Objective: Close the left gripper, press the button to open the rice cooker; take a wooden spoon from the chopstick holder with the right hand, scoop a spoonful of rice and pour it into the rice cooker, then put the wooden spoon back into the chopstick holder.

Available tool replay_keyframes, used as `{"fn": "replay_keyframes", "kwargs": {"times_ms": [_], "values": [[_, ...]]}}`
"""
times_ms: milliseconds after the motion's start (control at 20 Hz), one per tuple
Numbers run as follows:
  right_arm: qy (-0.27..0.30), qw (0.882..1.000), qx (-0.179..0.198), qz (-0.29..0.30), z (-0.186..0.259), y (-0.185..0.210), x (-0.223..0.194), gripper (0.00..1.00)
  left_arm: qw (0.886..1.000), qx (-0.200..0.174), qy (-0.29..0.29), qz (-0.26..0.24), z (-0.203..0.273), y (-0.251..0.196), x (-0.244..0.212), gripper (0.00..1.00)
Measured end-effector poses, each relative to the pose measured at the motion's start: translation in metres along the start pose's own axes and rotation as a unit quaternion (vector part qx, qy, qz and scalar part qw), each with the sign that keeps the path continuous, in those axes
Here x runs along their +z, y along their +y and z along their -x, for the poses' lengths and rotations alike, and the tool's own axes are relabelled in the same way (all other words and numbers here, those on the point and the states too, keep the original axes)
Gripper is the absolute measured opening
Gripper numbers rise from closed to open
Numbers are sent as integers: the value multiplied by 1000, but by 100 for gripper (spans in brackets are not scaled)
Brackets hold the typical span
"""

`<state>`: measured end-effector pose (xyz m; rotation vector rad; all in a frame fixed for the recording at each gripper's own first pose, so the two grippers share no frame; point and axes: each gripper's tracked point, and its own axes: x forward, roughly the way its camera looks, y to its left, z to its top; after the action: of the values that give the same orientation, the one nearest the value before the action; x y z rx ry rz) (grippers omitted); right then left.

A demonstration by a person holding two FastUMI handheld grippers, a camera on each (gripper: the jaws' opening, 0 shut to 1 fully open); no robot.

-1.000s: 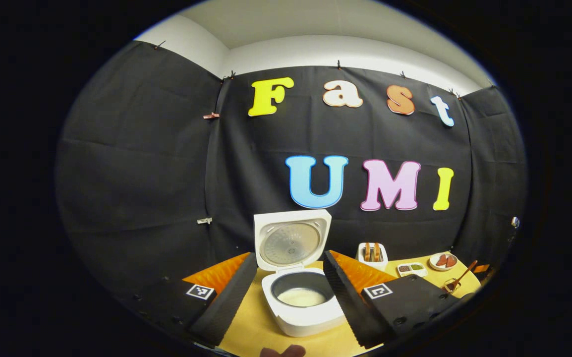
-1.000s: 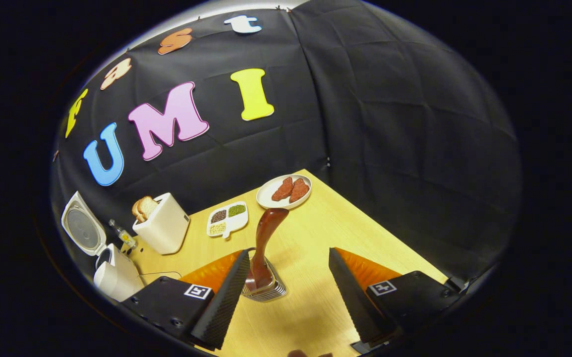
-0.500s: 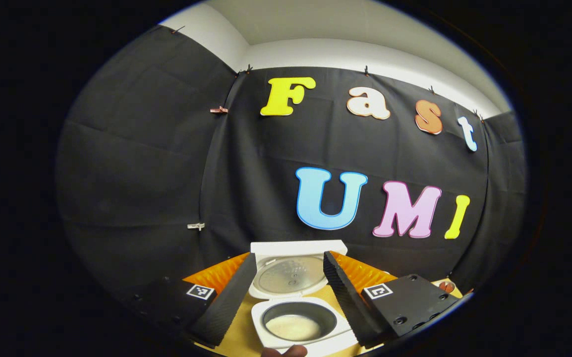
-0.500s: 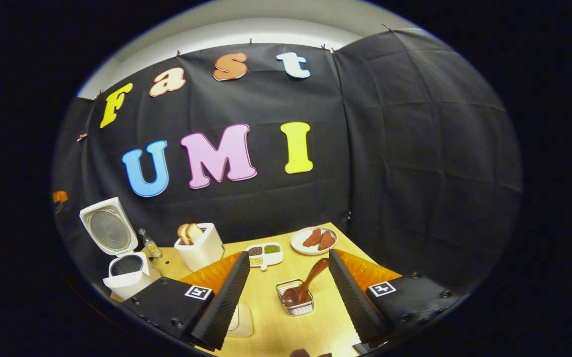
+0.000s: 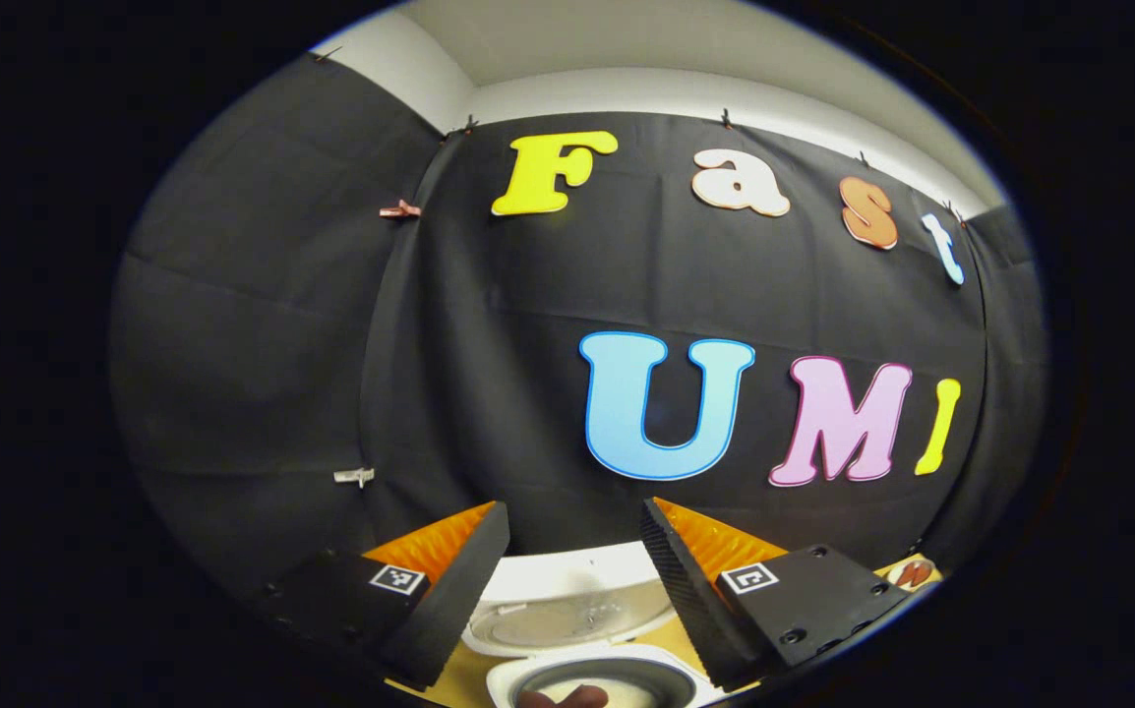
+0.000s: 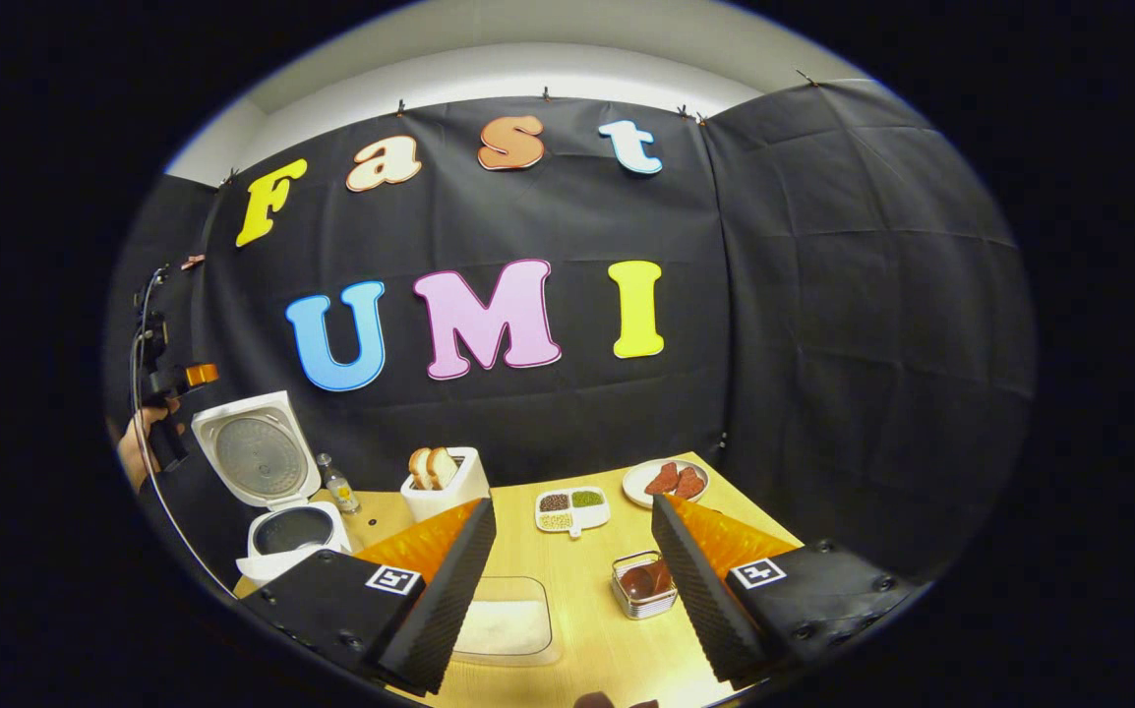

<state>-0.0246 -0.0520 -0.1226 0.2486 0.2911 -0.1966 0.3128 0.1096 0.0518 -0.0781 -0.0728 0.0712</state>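
Note:
The white rice cooker (image 6: 277, 536) stands at the table's left with its lid (image 6: 255, 454) up; its lid (image 5: 567, 615) and pot rim (image 5: 617, 671) lie low between my left gripper's fingers. The wooden spoon (image 6: 648, 578) rests in the wire chopstick holder (image 6: 638, 602), just left of my right finger (image 6: 700, 580). A clear tub of rice (image 6: 507, 625) sits by the other finger. My right gripper (image 6: 572, 501) is open and holds nothing. My left gripper (image 5: 573, 506) is open too; it shows again (image 6: 169, 383) above the cooker, held by a hand (image 6: 140, 447).
On the wooden table (image 6: 597, 649) behind the holder are a white toaster with bread (image 6: 445, 484), a small bottle (image 6: 336, 482), a divided dish of grains (image 6: 572, 509) and a plate of red pieces (image 6: 666, 480). Black cloth walls close the back and right.
The right gripper has drawn back from the holder, where the spoon stays, and the rice tub has come into view. The left gripper has tilted up, so the cooker sank to the bottom edge.

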Motion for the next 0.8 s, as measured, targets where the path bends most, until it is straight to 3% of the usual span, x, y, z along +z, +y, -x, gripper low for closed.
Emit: {"fn": "replay_keyframes", "kwargs": {"times_ms": [150, 400, 500, 800], "values": [[-5, 1000, -9, 14, 9, 0, 4, 98, 1000, -1, -14, -4, -36, -3, -3, 93], [-8, 999, -26, 17, 29, -8, 2, 98, 999, 10, 45, -25, -73, -3, -52, 94], [-2, 1000, -28, 10, 35, -11, 0, 98, 996, 28, 73, -46, -73, 3, -72, 97], [8, 1000, -14, -2, 41, -13, 0, 98, 993, 29, 110, -19, -36, -9, -77, 98]]}}
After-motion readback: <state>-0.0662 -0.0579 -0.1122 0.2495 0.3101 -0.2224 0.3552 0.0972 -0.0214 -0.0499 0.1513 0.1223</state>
